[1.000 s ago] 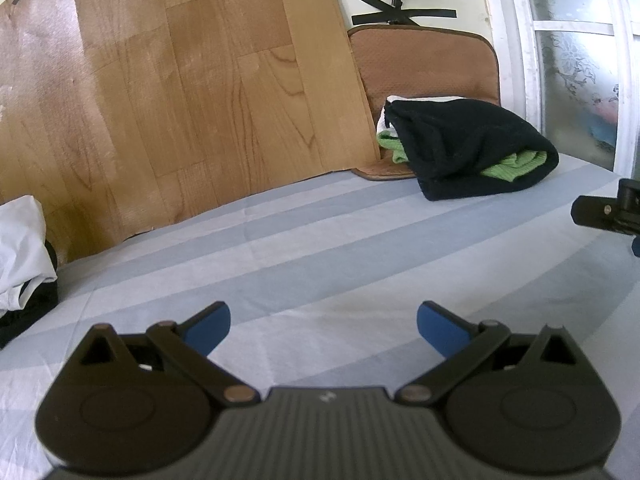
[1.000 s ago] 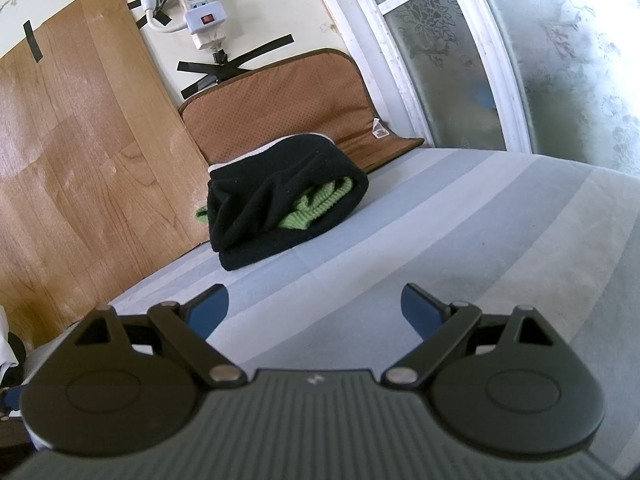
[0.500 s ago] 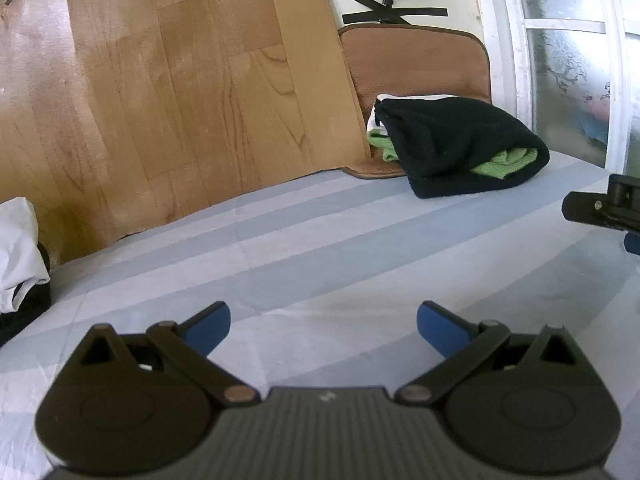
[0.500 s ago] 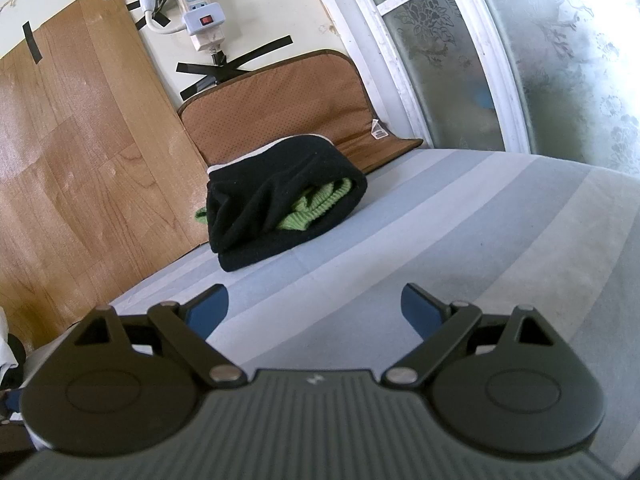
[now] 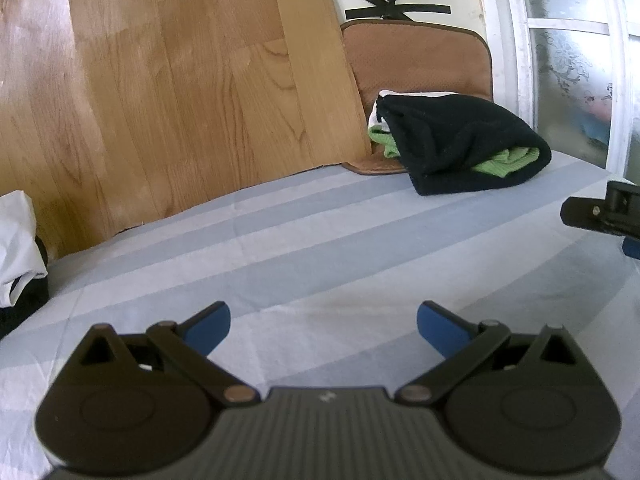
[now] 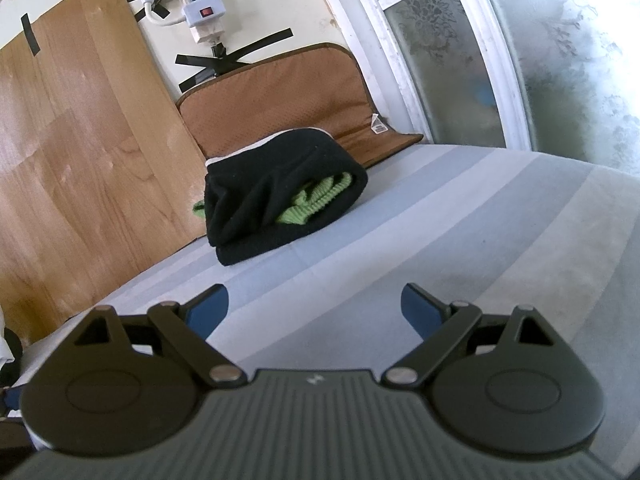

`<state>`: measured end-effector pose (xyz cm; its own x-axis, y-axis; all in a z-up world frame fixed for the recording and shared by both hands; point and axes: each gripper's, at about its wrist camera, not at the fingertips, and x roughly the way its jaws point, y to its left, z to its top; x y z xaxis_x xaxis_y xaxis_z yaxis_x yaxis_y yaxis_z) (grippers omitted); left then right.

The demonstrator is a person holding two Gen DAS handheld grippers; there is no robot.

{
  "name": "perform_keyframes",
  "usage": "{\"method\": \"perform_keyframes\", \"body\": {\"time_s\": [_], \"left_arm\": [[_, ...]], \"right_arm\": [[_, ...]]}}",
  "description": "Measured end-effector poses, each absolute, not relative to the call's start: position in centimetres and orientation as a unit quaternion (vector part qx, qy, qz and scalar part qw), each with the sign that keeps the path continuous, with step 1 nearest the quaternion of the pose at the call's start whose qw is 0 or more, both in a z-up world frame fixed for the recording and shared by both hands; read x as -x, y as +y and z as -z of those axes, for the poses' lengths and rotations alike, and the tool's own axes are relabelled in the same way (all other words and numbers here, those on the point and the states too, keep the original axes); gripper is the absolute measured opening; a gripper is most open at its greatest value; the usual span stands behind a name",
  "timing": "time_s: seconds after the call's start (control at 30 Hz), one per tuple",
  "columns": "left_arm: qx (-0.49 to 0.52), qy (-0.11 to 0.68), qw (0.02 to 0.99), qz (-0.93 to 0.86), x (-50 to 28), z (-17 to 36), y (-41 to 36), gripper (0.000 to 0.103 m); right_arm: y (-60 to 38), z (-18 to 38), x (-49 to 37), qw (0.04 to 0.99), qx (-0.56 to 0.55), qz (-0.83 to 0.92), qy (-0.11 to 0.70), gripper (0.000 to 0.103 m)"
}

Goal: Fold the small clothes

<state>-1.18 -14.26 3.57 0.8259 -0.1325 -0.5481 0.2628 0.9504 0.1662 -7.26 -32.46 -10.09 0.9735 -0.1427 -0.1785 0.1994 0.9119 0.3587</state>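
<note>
The folded black garment (image 5: 460, 144) lies right of center in the upper half of the left wrist view, on the far end of the striped bed sheet (image 5: 320, 240), with a bright green garment (image 5: 504, 162) tucked inside its fold and showing at both open ends. A strip of white cloth (image 5: 394, 94) peeks out along its top edge. In the right wrist view the same black bundle (image 6: 280, 196) sits just left of center, green ribs (image 6: 316, 200) visible in its opening. Its back rests against a brown padded mat (image 6: 276, 92) that leans on the wall, beside a wood-grain panel (image 5: 160, 92) filling the upper left. Black tape strips (image 6: 236, 60) and a white power strip (image 6: 198, 4) are stuck to the wall above the mat, and a frosted patterned window (image 6: 520, 52) takes up the upper right. At the left edge of the left wrist view lies a heap of white and black clothes (image 5: 18, 240). The left gripper (image 5: 323, 328) hovers low over bare sheet at the bottom of its frame, jaws spread wide with nothing between them. The right gripper (image 6: 315, 314) is likewise spread wide and empty, and part of it (image 5: 604, 212) juts in at the right edge of the left wrist view.
</note>
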Motion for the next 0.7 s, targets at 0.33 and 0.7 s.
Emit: {"method": "perform_keyframes", "body": {"time_s": [0.33, 0.7], "left_arm": [[-0.117, 0.278, 0.948, 0.104, 1.17, -3.56, -14.29, 0.103], [-0.117, 0.278, 0.948, 0.103, 1.21, -3.59, -14.35, 0.103]], "right_arm": [[-32.58, 10.17, 7.39, 0.975, -0.193, 0.090, 0.069, 0.095], [-32.58, 10.14, 7.40, 0.975, -0.193, 0.089, 0.069, 0.095]]}}
